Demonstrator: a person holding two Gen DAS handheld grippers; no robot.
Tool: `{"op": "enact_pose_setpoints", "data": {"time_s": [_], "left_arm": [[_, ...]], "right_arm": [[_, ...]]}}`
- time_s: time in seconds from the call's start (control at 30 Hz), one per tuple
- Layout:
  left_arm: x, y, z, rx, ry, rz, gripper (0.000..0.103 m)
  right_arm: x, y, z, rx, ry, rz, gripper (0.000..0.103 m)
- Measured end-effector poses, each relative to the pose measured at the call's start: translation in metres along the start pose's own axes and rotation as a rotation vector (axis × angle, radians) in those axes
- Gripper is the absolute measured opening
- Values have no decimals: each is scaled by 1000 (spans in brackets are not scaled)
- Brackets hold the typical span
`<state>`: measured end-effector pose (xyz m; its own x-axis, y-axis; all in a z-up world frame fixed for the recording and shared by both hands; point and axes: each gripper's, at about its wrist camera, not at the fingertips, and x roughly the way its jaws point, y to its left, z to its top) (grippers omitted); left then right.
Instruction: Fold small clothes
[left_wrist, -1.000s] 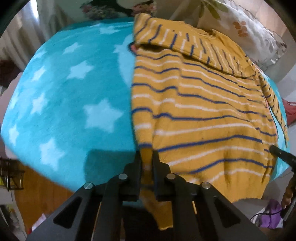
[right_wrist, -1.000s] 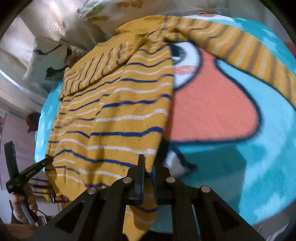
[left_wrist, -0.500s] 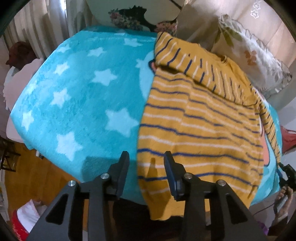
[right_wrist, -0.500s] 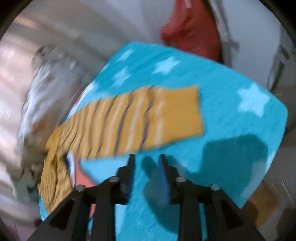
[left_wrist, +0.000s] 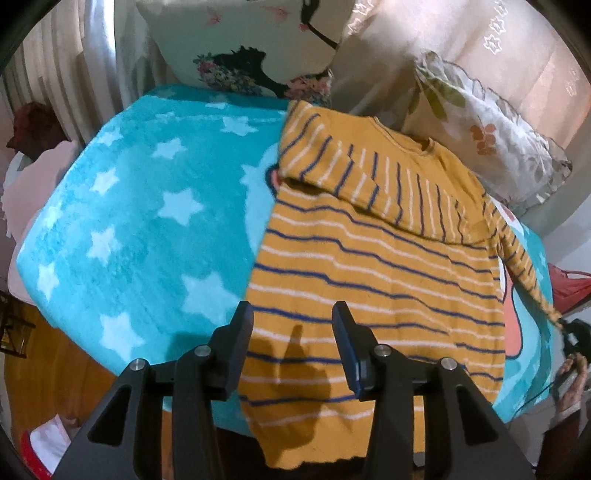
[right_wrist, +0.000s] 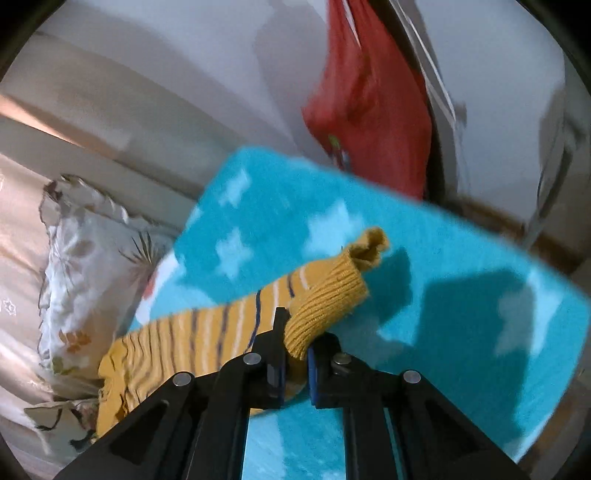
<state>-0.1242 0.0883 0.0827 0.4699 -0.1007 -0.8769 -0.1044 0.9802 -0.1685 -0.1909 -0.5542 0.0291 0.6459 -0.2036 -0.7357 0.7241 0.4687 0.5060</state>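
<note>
A yellow sweater with blue and white stripes lies flat on a turquoise star blanket, one sleeve folded across its chest. My left gripper hovers above the sweater's near hem; its jaws are opening and press on nothing. The other sleeve stretches out to the right, where my right gripper holds its end. In the right wrist view the right gripper is shut on the ribbed cuff, which is lifted off the blanket.
Floral pillows lean at the head of the bed. A red cloth hangs by the wall beyond the bed's corner. Wooden floor shows past the left edge. A person's hand is at the far right.
My left gripper let go of the hem and rose. My right gripper released the sweater's side edge, swung over to the outstretched sleeve and shut on its cuff.
</note>
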Motion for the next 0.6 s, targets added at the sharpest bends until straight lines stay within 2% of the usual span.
{"op": "enact_pose_setpoints", "data": {"time_s": [0.1,0.23,0.33,0.43,0.6], "left_arm": [[2,12,9,-15,-10,3,48],[9,35,21,-45,-5,-19,48],[12,52,27,-48,-3,-32,48],[14,72,33,-45,-10,-32,48],[19,111,45,-54,-11,-22,48]], "right_arm": [[-16,54,11,-123,-49,31,9],[-16,154,-14,-296,-3,169,9],[-3,241,-61,-425,86,304,9],[18,326,-127,-523,213,431,9],[55,427,-249,-730,393,501,9]]}}
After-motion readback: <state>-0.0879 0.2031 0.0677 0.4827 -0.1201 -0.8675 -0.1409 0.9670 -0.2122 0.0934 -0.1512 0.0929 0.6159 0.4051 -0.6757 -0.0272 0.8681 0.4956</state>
